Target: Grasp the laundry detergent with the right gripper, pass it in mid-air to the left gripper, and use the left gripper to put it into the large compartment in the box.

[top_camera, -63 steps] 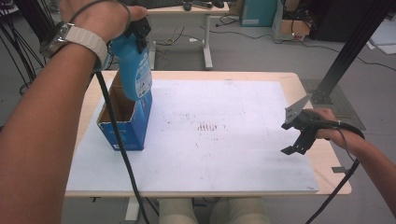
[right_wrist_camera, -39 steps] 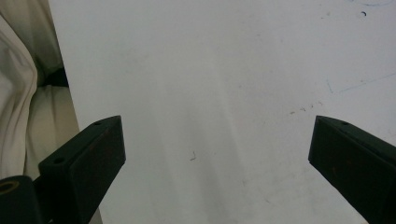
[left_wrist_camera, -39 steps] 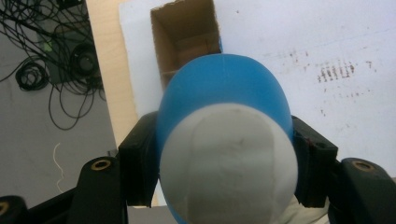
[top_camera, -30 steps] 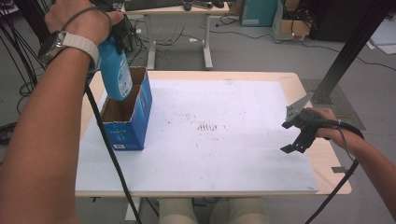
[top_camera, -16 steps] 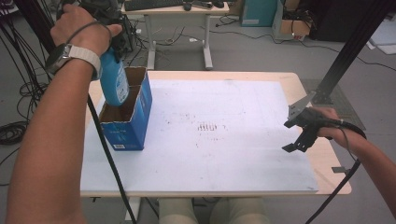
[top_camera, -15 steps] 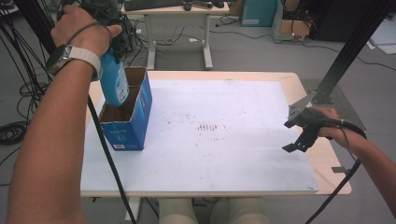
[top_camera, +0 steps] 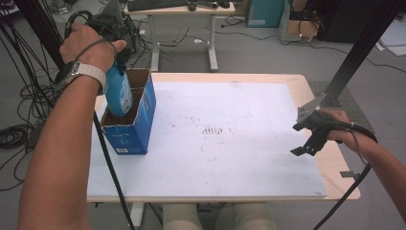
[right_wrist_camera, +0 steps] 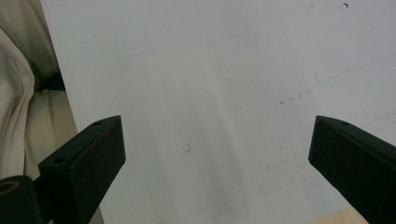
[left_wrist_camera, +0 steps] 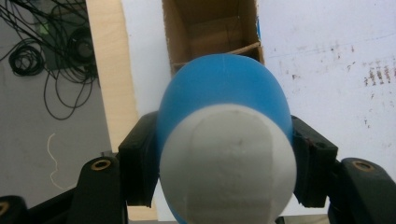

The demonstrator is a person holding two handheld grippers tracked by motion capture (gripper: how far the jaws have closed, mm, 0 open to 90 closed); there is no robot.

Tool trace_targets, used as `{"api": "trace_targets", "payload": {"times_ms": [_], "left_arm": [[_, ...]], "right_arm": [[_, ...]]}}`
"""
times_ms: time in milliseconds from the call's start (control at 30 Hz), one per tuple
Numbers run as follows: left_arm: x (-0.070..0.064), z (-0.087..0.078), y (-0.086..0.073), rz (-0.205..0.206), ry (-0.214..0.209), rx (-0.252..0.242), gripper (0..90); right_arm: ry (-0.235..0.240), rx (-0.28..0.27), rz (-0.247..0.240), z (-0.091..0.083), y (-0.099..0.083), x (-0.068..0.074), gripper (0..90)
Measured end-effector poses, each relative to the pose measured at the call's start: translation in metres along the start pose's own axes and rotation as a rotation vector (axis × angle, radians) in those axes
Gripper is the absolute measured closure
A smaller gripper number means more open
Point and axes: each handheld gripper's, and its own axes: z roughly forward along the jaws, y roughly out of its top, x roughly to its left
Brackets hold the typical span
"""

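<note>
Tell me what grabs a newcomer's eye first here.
The blue bottle with its white cap, clamped in the left gripper, hangs partly inside the open blue carton at the table's left. At the right edge, the right gripper hovers with jaws wide over the white board.

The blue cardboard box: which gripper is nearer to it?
Left. The left gripper holds a blue bottle just above the blue cardboard box. The right gripper hangs open far across the table, near its right edge.

we see a smooth, glossy blue plastic bottle (top_camera: 118, 93), a matt cardboard box (top_camera: 129, 129) — brown inside — and a scuffed white bench (top_camera: 230, 143).
</note>
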Motion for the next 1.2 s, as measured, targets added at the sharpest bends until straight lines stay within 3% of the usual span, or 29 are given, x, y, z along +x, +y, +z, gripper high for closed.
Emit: {"api": "trace_targets", "payload": {"times_ms": [200,267,367,400,433,867,1000,1067,1167,1200], "left_arm": [[0.001,0.012,-0.002,-0.009,-0.003,0.002,37.6],[0.002,0.017,-0.003,-0.019,-0.004,-0.001,37.6],[0.003,0.024,-0.004,-0.030,-0.006,0.007,37.6],[0.003,0.026,-0.004,-0.034,-0.006,0.003,37.6],[0.004,0.028,-0.004,-0.035,-0.008,0.005,37.6],[0.002,0.063,-0.009,-0.050,-0.015,0.021,37.6],[0.001,0.074,-0.010,-0.046,-0.017,0.027,37.6],[-0.001,0.079,-0.011,-0.054,-0.018,0.024,37.6],[-0.001,0.084,-0.011,-0.040,-0.021,0.029,37.6],[-0.002,0.086,-0.012,-0.043,-0.025,0.029,37.6]], "right_arm": [[-0.003,-0.005,-0.009,0.000,0.000,-0.001,4.0],[-0.004,0.000,0.014,0.001,0.000,0.001,4.0],[-0.003,0.001,0.013,0.002,-0.001,0.000,4.0],[-0.004,-0.004,0.004,0.002,-0.001,-0.001,4.0],[-0.003,-0.029,-0.034,0.004,-0.001,-0.004,3.9],[0.004,-0.021,-0.037,0.009,0.000,-0.005,4.0],[0.004,-0.018,-0.015,0.010,-0.001,-0.004,4.0],[0.004,-0.020,-0.029,0.010,-0.002,-0.005,4.0],[0.005,0.013,0.028,0.008,-0.003,-0.001,4.0],[0.005,0.010,0.025,0.008,-0.003,-0.001,4.0]]}}
